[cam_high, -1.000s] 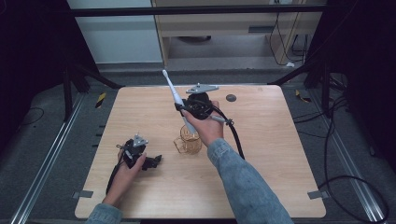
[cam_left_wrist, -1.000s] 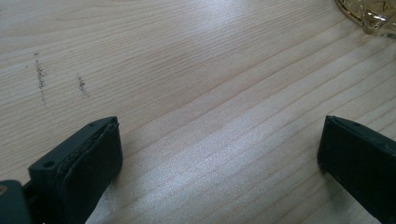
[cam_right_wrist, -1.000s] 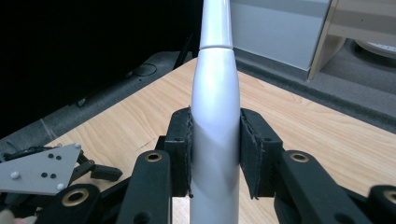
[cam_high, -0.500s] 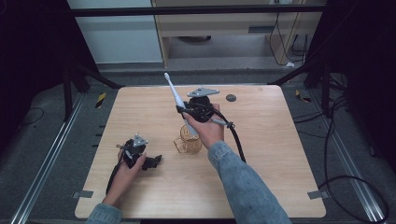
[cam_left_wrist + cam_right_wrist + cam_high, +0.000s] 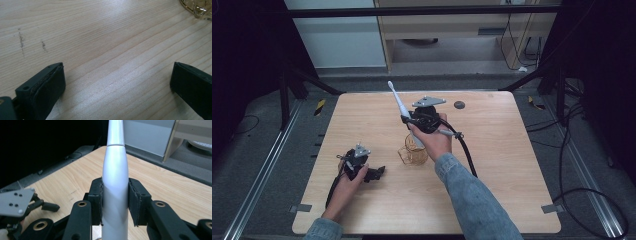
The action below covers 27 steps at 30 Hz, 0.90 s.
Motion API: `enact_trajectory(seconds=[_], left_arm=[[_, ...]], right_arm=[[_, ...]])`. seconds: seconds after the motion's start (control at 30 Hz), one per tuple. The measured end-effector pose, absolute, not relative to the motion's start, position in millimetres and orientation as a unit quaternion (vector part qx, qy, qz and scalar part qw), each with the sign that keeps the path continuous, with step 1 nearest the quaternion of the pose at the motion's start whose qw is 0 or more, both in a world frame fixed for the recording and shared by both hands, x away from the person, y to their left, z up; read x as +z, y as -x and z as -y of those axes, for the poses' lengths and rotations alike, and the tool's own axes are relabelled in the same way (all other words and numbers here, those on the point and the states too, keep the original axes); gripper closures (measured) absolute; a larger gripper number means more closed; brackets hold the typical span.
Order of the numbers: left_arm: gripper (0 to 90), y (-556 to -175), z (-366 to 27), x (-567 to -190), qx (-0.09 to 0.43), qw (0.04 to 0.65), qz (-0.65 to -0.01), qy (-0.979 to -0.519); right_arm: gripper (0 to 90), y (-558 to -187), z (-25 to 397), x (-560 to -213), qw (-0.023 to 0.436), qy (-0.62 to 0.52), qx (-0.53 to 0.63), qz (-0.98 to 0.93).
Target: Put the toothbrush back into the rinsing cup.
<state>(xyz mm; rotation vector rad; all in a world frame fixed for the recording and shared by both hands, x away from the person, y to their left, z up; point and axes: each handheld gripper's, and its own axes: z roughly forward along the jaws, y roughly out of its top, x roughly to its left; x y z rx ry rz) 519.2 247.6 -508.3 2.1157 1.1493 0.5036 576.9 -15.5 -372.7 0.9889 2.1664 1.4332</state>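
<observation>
A white and silver electric toothbrush [image 5: 399, 102] points up and away, its lower end hidden behind my right gripper [image 5: 408, 120]. That gripper is shut on the thick handle [image 5: 115, 182], a pad pressing each side [image 5: 115, 197]. It hangs just above an amber glass cup [image 5: 414, 155] that stands mid-table. My left gripper [image 5: 379, 172] lies on the wooden table [image 5: 512, 165] to the left of the cup. Its jaws are wide apart [image 5: 117, 82] with bare wood between them. The cup's rim [image 5: 197, 7] shows at the top right of the left gripper view.
A small dark disc [image 5: 459, 105] lies near the table's far edge. The right gripper's black cable [image 5: 467, 150] trails back along the sleeve. Beyond the table are a shelf unit and loose floor cables. The left gripper [image 5: 50, 207] appears low left in the right gripper view.
The right gripper and toothbrush have drifted slightly down and toward the person, over the cup. The left gripper has not moved.
</observation>
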Motion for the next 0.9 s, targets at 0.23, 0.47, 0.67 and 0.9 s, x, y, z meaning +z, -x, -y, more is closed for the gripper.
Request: enact_trajectory(seconds=[0.23,0.47,0.67,0.9], left_arm=[[0.0,-519,-248,-508,0.193,0.334,-0.44,-0.811],[0.0,-519,-248,-508,0.193,0.334,-0.44,-0.811],[0.0,-519,-248,-508,0.193,0.334,-0.441,-0.81],[0.0,-519,-248,-508,0.193,0.334,-0.441,-0.81]], right_arm=[[66.5,-573,18,-379,0.179,-0.351,0.505,-0.768],[66.5,-575,20,-382,0.182,-0.353,0.503,-0.768],[66.4,-573,19,-386,0.182,-0.352,0.5,-0.77],[66.4,-570,19,-391,0.183,-0.349,0.493,-0.776]])
